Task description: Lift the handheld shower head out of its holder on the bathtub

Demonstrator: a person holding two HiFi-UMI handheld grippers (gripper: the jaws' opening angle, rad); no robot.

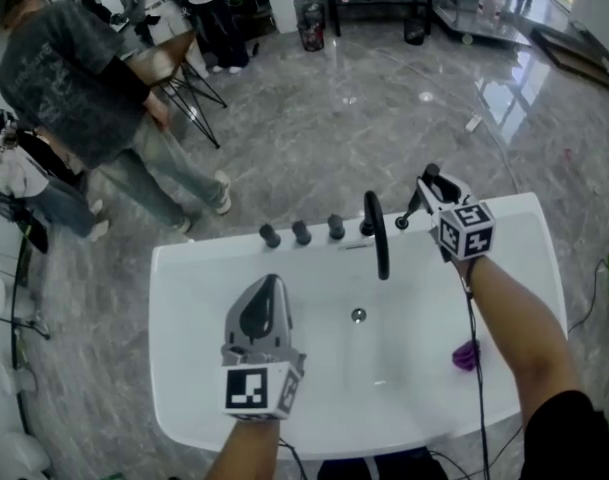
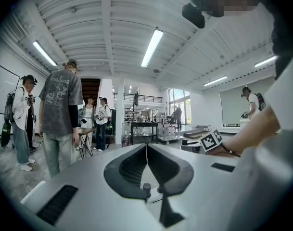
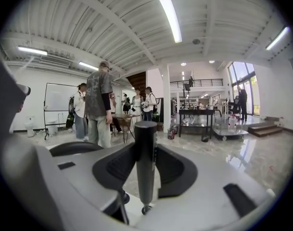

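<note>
A slim black handheld shower head [image 3: 146,167] stands upright, its cylindrical handle clamped between the fingers [image 3: 118,165] of the right gripper [image 3: 146,146]. It is poised over the far right rim of the glossy white bathtub [image 1: 184,268].

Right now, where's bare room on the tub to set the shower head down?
Bare: tub floor on the near side of the drain, between left claw and purple item; also the left rim. Crowded: far rim, with knobs, spout and the right claw shut on the shower head.
</note>
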